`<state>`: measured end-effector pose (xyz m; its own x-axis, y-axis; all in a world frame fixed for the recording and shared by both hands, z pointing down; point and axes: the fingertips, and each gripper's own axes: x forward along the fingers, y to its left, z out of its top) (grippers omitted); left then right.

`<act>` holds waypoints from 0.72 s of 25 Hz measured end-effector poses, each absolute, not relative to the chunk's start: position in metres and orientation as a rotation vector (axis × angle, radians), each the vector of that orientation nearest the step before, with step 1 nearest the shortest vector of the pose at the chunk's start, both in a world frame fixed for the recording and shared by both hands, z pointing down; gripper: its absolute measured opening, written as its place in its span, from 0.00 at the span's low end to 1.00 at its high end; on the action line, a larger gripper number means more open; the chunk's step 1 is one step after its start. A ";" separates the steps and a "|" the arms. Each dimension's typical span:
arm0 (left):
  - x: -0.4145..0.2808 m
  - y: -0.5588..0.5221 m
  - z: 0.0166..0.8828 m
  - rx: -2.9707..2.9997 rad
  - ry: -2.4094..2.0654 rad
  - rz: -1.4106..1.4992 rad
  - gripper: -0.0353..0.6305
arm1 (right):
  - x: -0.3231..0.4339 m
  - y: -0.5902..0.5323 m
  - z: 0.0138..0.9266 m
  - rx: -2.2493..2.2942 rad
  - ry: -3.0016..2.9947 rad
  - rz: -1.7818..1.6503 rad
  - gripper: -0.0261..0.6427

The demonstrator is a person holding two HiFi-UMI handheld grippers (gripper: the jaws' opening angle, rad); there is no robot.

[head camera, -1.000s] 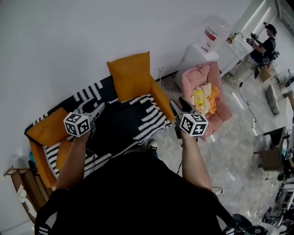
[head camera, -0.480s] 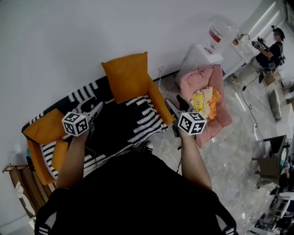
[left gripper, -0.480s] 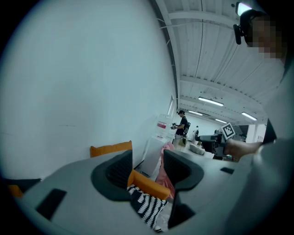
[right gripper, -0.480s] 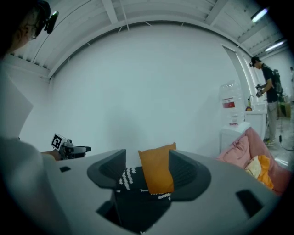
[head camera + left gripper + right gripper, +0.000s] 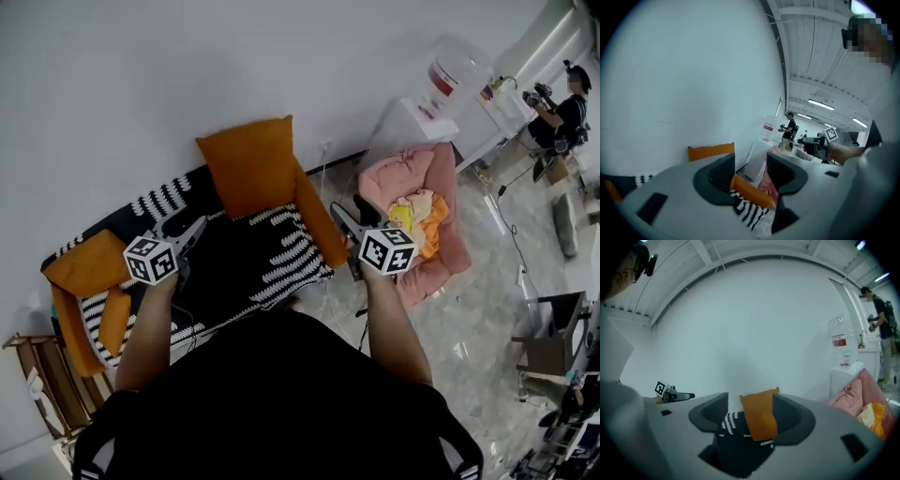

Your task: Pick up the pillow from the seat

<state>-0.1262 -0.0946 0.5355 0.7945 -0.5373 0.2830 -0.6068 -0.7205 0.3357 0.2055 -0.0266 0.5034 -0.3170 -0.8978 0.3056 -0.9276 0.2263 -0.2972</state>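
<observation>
Pillow (image 5: 246, 164) upright at the back of the seat (image 5: 225, 272), both grippers empty and well short of it.
Orange, plump and square, it leans on the wall. Left gripper (image 5: 192, 228) and right gripper (image 5: 342, 217) hang before it, fingers wide; the right's have just been opening, nothing between them, likely readying to flank it.

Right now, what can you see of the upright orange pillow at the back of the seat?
The orange pillow is a plain, square, soft-looking fabric cushion with pointed corners. It stands upright on the black-and-white patterned seat cover, leaning back against the white wall, next to the orange armrest. Nothing holds it.
</observation>
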 end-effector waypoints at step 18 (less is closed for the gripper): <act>-0.069 -0.113 0.534 2.510 -0.976 0.207 0.38 | 0.286 -0.074 0.514 1.706 -2.442 0.710 0.49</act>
